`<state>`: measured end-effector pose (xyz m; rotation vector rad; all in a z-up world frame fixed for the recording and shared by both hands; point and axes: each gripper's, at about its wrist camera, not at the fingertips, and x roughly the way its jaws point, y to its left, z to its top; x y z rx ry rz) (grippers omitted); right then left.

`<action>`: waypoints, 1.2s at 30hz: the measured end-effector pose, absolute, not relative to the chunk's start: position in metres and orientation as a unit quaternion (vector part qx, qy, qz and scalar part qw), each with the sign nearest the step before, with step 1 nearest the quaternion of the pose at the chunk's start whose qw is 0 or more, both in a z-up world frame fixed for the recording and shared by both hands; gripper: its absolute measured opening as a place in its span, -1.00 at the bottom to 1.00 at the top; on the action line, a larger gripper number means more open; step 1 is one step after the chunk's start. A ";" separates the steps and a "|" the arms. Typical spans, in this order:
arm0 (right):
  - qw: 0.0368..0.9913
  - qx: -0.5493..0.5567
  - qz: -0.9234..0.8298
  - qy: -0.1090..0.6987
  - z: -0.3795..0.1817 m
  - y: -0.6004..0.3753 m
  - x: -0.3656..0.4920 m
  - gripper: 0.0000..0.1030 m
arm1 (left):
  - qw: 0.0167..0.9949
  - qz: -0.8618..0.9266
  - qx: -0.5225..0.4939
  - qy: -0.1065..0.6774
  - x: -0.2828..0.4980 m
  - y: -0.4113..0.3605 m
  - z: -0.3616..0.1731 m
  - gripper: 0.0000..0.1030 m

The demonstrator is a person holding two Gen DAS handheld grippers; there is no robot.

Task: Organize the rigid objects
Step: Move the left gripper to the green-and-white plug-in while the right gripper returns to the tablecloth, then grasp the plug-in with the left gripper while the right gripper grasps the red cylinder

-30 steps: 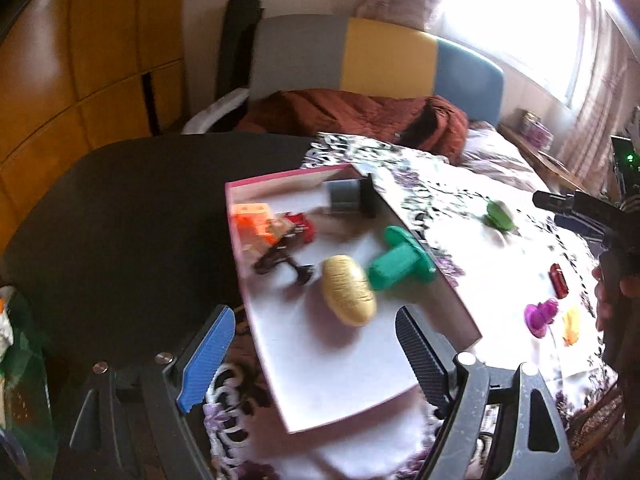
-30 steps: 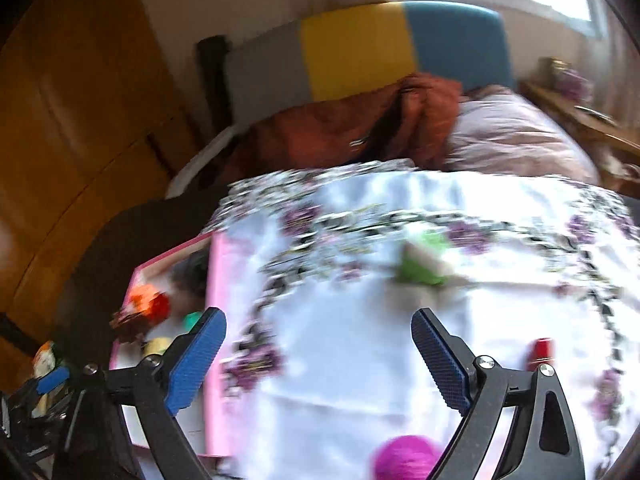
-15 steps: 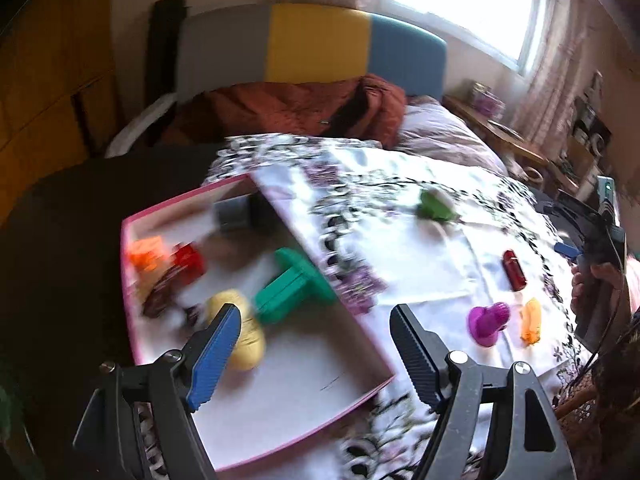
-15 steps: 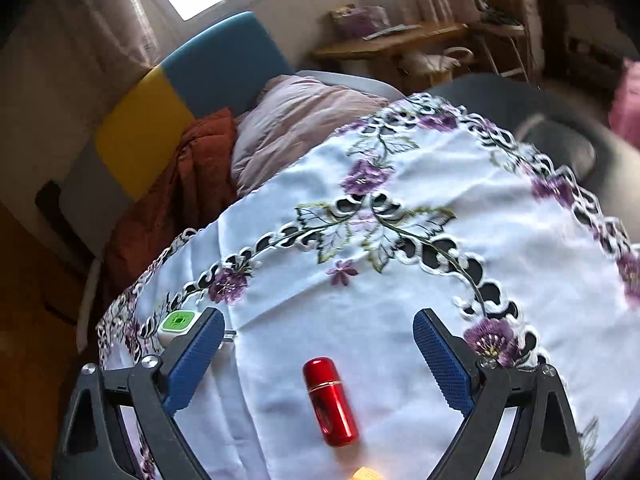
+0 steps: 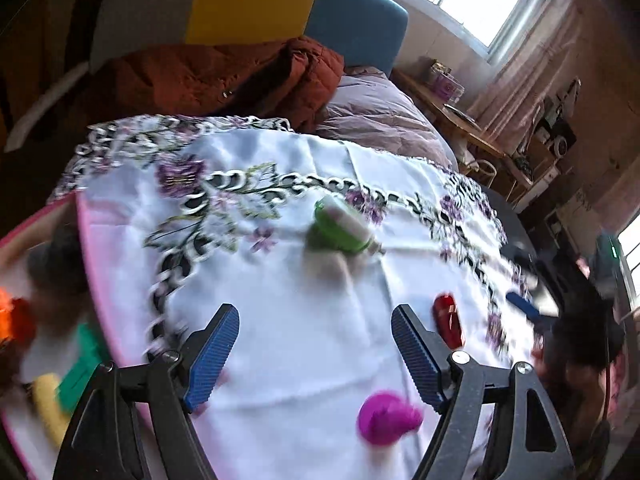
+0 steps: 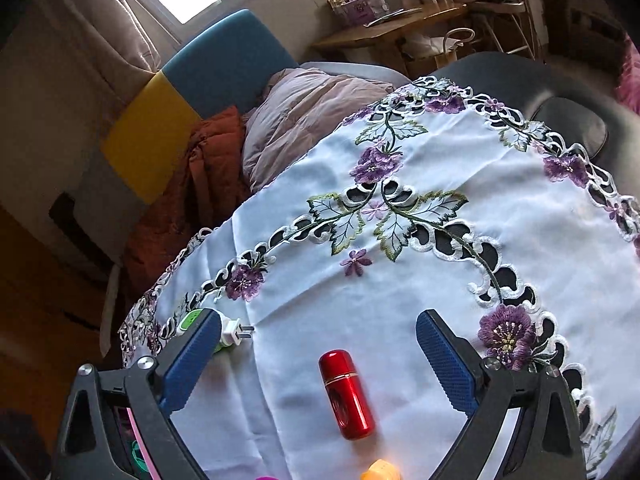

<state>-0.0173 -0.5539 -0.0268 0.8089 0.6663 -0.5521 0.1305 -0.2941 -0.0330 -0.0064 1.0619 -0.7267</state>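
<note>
My left gripper [image 5: 314, 316] hangs over the white embroidered cloth [image 5: 320, 320], its jaws opening with nothing between them. Beyond it lies a green and white plug device [image 5: 340, 228]. A red capsule [image 5: 448, 322] lies to its right and a magenta piece [image 5: 386, 416] sits near its right finger. The pink tray [image 5: 86, 264] at the left edge holds blurred green, yellow and orange items. My right gripper [image 6: 318, 318] is open, and the red capsule [image 6: 346, 394] lies on the cloth between its fingers, untouched. The plug device [image 6: 234, 330] peeks from behind its left finger.
A yellow-orange piece [image 6: 380, 472] lies at the bottom edge. Behind the table a rust-coloured jacket [image 5: 224, 76] and a pink quilt [image 6: 308, 108] lie against a grey, yellow and blue headboard [image 5: 248, 4]. A wooden desk [image 6: 392, 28] stands at the back right.
The left view swung right, from over the tray to the open cloth. The right view rolled and came over the red capsule, then held still for the last half second.
</note>
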 end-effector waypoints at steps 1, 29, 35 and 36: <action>0.829 0.383 -0.260 0.312 -0.027 -0.554 -0.018 0.92 | 0.798 -0.337 -0.007 0.500 0.137 -0.303 -0.036 0.55; 0.817 0.422 -0.227 0.321 -0.039 -0.560 -0.012 0.92 | 0.768 -0.357 -0.058 0.528 0.199 -0.397 -0.097 0.03; 0.813 0.426 -0.234 0.321 -0.041 -0.563 -0.014 0.92 | 0.776 -0.362 -0.037 0.516 0.172 -0.357 -0.069 0.03; 0.812 0.427 -0.234 0.322 -0.041 -0.564 -0.014 0.92 | 0.777 -0.361 -0.031 0.515 0.166 -0.351 -0.067 0.03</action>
